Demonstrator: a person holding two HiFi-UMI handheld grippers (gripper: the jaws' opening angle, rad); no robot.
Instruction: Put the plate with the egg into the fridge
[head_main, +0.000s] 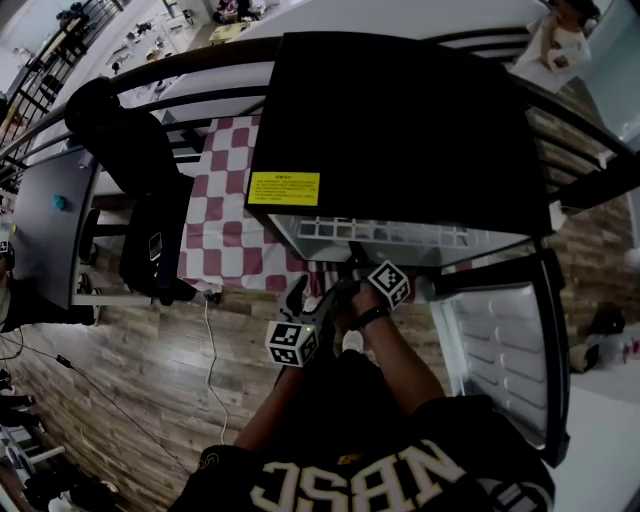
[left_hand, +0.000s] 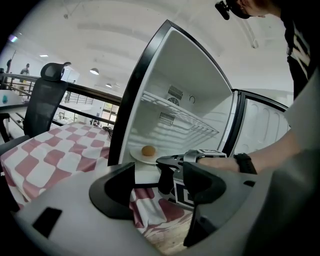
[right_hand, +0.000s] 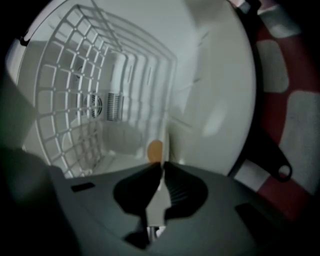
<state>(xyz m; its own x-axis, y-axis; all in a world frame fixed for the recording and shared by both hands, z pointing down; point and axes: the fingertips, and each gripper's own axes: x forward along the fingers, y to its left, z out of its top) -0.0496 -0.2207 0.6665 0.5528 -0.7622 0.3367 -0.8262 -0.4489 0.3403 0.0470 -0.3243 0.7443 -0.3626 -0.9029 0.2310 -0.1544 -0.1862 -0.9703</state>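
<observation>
The black fridge (head_main: 390, 120) stands on a checkered tablecloth with its door (head_main: 510, 340) swung open to the right. A white plate (left_hand: 136, 156) carrying a brown egg (left_hand: 148, 150) is low inside the fridge, at floor level under the wire shelf (left_hand: 180, 112). My right gripper (left_hand: 165, 161) reaches into the opening and is shut on the plate's right rim. In the right gripper view the plate (right_hand: 165, 142) runs edge-on into the closed right gripper (right_hand: 162, 167), with the egg (right_hand: 155, 149) beside it. My left gripper (left_hand: 160, 195) hangs open in front of the fridge, holding nothing.
The red-and-white cloth (left_hand: 60, 150) covers the table left of the fridge. A black office chair (head_main: 150, 200) stands to the left on the wooden floor. A railing runs behind the table, and a person (head_main: 555, 40) is at the far right.
</observation>
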